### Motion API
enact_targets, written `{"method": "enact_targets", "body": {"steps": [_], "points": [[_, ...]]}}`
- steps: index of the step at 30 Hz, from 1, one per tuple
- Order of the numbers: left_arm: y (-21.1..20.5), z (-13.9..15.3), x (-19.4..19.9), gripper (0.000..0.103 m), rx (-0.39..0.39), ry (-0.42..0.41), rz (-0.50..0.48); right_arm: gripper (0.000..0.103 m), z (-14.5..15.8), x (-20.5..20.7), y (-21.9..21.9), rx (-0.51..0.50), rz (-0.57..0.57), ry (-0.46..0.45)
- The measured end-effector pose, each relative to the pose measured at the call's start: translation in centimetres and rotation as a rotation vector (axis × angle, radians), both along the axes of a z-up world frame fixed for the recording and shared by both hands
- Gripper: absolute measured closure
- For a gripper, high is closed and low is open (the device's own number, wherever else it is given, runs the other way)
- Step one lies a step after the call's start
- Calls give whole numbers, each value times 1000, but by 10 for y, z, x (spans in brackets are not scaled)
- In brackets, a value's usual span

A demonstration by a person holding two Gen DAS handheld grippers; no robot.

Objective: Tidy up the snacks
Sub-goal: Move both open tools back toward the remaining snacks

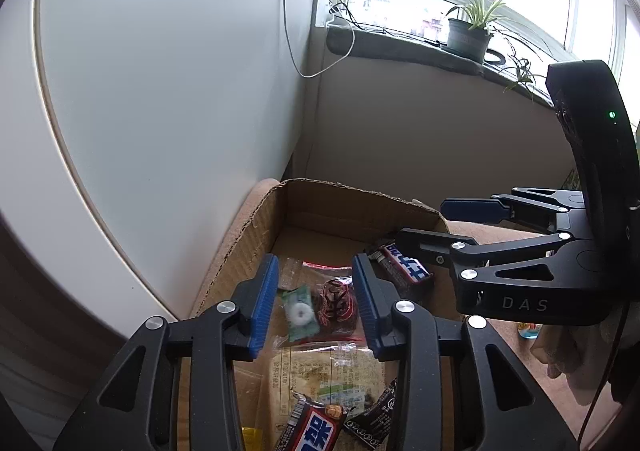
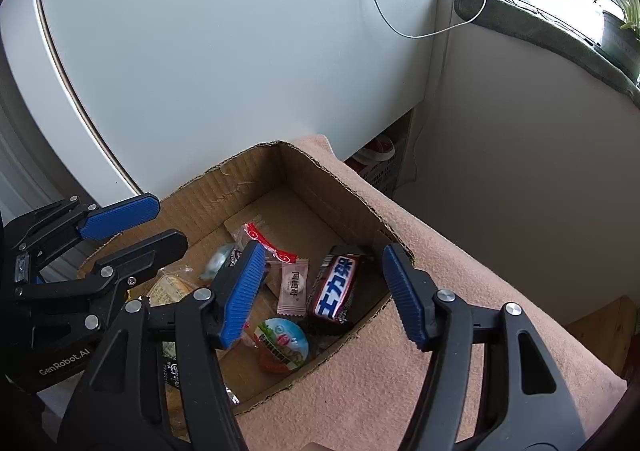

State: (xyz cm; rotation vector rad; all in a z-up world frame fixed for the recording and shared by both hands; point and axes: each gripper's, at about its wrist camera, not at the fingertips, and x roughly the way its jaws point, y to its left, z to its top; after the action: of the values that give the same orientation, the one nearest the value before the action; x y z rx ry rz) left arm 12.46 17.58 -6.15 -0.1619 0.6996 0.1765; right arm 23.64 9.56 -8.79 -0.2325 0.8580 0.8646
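Observation:
An open cardboard box (image 1: 320, 207) (image 2: 256, 179) sits on a pink cloth and holds several snacks. My left gripper (image 1: 316, 303) is open and empty above a green wrapped candy (image 1: 299, 315) and a dark red-stringed snack (image 1: 336, 301). A pale cracker pack (image 1: 332, 375) and a chocolate bar (image 1: 316, 427) lie nearer. My right gripper (image 2: 320, 295) is open and empty above a chocolate bar (image 2: 336, 287), a pink candy (image 2: 293, 285) and a round jelly cup (image 2: 282, 343). Each gripper shows in the other's view, the right gripper (image 1: 432, 221) and the left gripper (image 2: 156, 223).
A white curved panel (image 1: 160, 91) stands just behind and left of the box. The pink cloth (image 2: 440, 311) covers the surface to the right. A windowsill with potted plants (image 1: 468, 31) and hanging cables (image 1: 292, 31) lies beyond. A crate with shoes (image 2: 376, 163) sits below.

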Motion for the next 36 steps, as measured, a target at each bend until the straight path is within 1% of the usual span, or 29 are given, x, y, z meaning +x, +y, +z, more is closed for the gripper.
{"method": "enact_targets", "body": {"steps": [5, 9, 11, 12, 13, 15, 19, 23, 25, 28, 33, 36], "points": [[2, 7, -6, 65, -1, -18, 11, 38, 10, -6, -7, -5, -7, -20], [-1, 16, -16, 65, -1, -43, 8, 38, 20, -13, -24, 26, -27, -15], [-5, 20, -21, 65, -5, -58, 6, 37, 25, -20, -35, 42, -37, -21], [-7, 22, -24, 65, -10, -69, 3, 36, 28, -24, -41, 49, -43, -28], [-9, 24, -27, 65, -16, -76, 0, 32, 31, -28, -49, 57, -51, -34], [-14, 28, -33, 65, -26, -92, -10, 29, 36, -37, -65, 70, -65, -49], [-30, 33, -44, 65, -39, -119, -35, 29, 47, -55, -100, 88, -107, -84], [-49, 37, -55, 65, -59, -147, -61, 28, 55, -71, -139, 121, -166, -106], [-60, 37, -59, 64, -65, -158, -74, 24, 55, -77, -161, 133, -211, -112], [-75, 37, -63, 64, -106, -175, -96, 24, 52, -85, -193, 130, -297, -140], [-102, 32, -62, 64, -161, -186, -129, 24, 42, -93, -248, 148, -420, -120], [-119, 25, -54, 64, -178, -166, -164, 24, 30, -96, -276, 135, -489, -113]]}}
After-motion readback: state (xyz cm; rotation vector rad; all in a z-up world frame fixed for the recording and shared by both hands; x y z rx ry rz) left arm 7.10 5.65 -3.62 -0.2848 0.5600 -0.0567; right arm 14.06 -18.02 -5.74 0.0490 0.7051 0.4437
